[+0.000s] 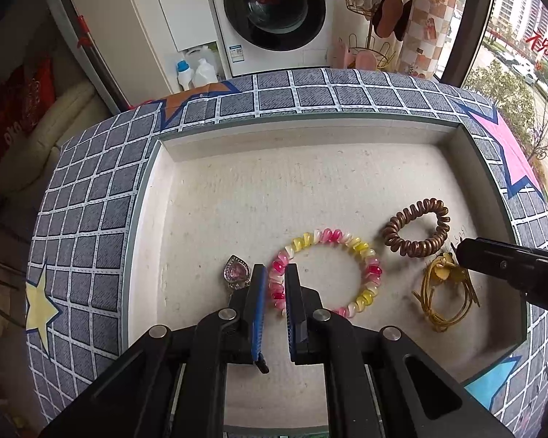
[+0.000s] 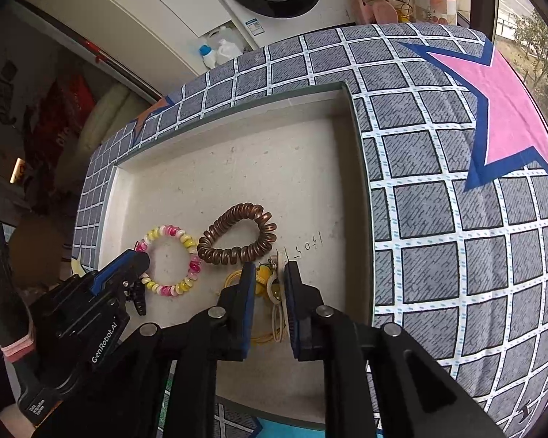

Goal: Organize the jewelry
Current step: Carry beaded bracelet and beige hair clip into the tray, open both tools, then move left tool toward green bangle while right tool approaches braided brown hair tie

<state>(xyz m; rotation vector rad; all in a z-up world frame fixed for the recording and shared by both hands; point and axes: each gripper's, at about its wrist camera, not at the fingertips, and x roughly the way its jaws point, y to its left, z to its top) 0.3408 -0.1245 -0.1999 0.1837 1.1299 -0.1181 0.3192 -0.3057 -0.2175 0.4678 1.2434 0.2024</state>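
Note:
A shallow cream tray (image 1: pixel 274 189) holds the jewelry. My left gripper (image 1: pixel 275 273) is open, its fingers straddling the left side of a pink-and-yellow spiral hair tie (image 1: pixel 361 252), not closed on it. A pink heart pendant (image 1: pixel 236 271) lies just left of the left finger. A brown spiral hair tie (image 1: pixel 416 228) lies to the right. My right gripper (image 2: pixel 270 273) is open around a yellow cord hair tie with a flower charm (image 2: pixel 265 277), which also shows in the left wrist view (image 1: pixel 444 284). The right gripper's tip (image 1: pixel 467 253) enters from the right there.
The tray (image 2: pixel 237 168) sits on a grey grid-pattern cloth with coloured stars (image 2: pixel 456 219). A washing machine (image 1: pixel 274 7), detergent bottles (image 1: pixel 195 71) and a gold rack (image 1: pixel 372 29) stand behind the table. A window is at the right.

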